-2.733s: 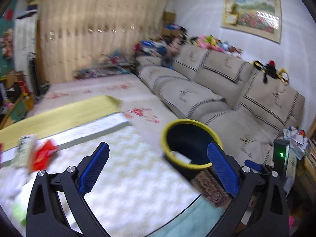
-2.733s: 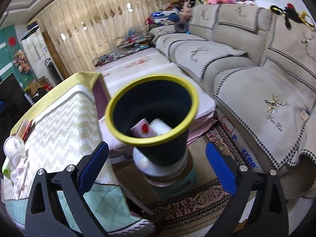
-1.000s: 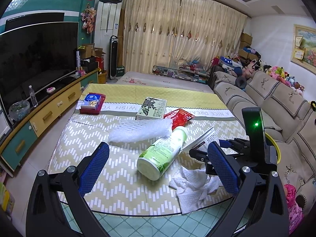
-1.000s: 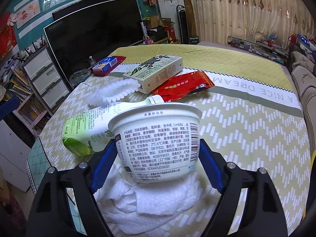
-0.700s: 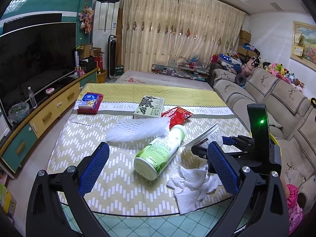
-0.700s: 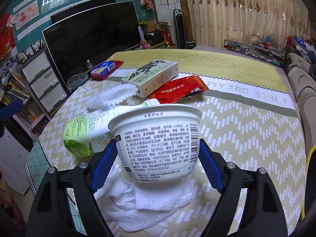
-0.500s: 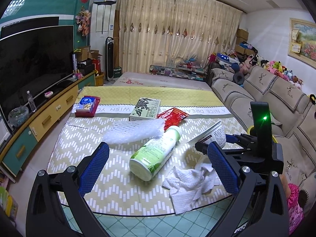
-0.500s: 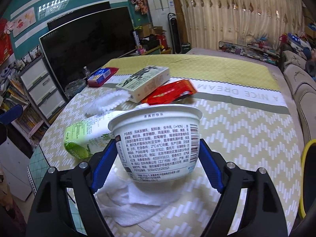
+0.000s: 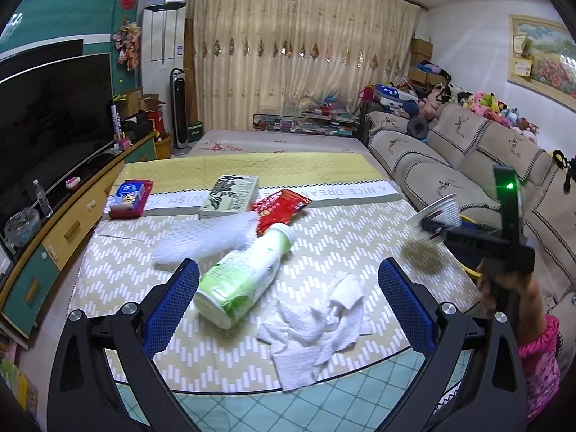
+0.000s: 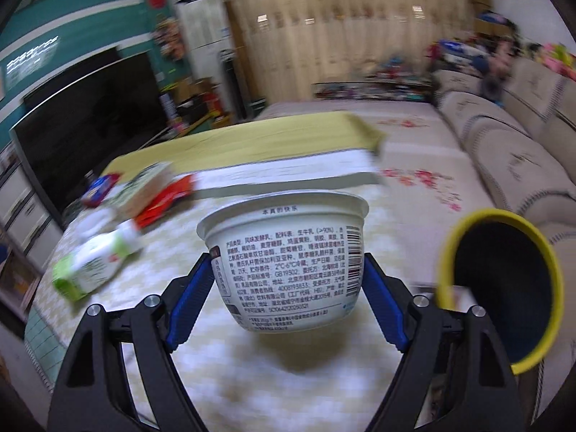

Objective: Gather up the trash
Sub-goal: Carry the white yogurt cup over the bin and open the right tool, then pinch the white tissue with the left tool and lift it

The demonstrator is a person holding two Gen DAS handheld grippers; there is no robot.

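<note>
While the right gripper point(image 10: 286, 288) clamps its blue fingers point(image 10: 189, 297) on the white yogurt cup point(image 10: 286, 262) above the worktop point(image 10: 252, 378), yellow-rimmed bin point(image 10: 504, 288) just right. Left gripper point(image 9: 288, 302) fingers wide, empty, over green bottle point(image 9: 244, 277) and crumpled tissue point(image 9: 316, 324).

Two wrist views, table point(image 9: 324, 223) shared

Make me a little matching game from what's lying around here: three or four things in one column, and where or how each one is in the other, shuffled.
Things:
1. yogurt cup
2. green bottle
3. white tissue
4. trash bin

States:
A. lying on its side on the table
B. yellow-rimmed, standing open past the table's edge
C. clamped between blue pads of the right gripper
D. crumpled near the table's front edge

Pairs: 1-C, 2-A, 3-D, 4-B
</note>
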